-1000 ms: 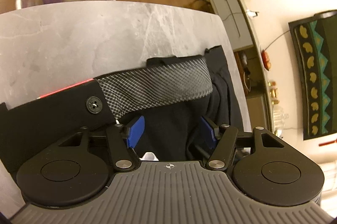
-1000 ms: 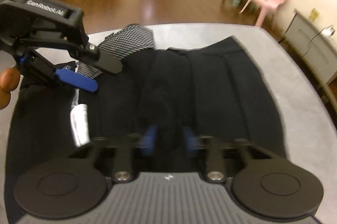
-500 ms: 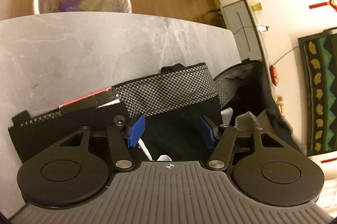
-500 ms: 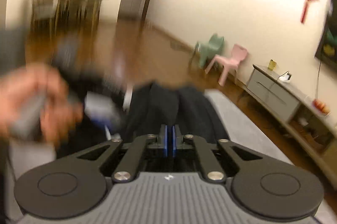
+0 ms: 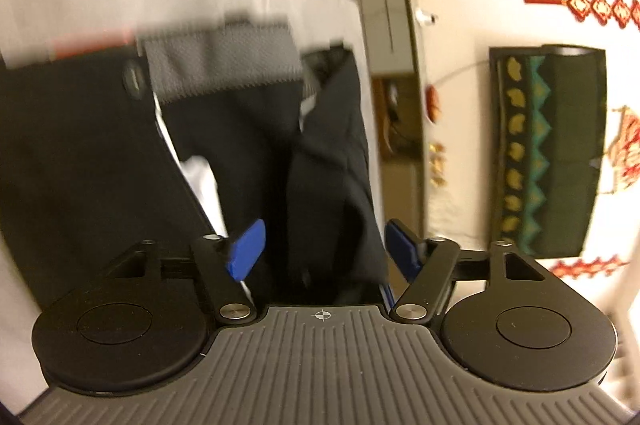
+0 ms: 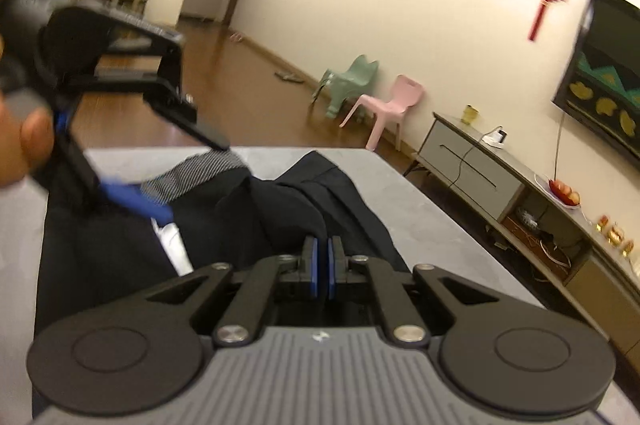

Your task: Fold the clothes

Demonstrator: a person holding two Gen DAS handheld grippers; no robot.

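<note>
our right gripper (image 6: 322, 271) has its 2 blue pads squeezed together now. a second ago they stood apart over the black trousers (image 6: 280, 209). we think they pinch a fold of the cloth, since a dark ridge runs up right to the pads, but the spot where they meet hides the cloth, so we cannot be sure. this hand has also swung up, because we now see far across the room and not just down at the table (image 6: 404, 185).

our left gripper (image 5: 323, 245) is opening its jaws as we look. the dark cloth sits between its 2 fingers, but the pads do not press on it. half a second ago the jaws were narrower. in the right view we see this gripper (image 6: 132, 185) off to the left of our fingers, held by a hand (image 6: 24, 141), hovering over the waist end.

the trousers lie on the grey table, ahead of both sets of fingers. the checked waistband (image 5: 216, 65) is at the far end, past the left fingers, with a button (image 5: 134, 81) just to its left. a white lining (image 5: 204, 181) shows near the left pad.

we think 1 side is being lifted to fold it over, while the left hand lets go to take a new hold. the picture is blurry, so small things are hard to tell.
</note>
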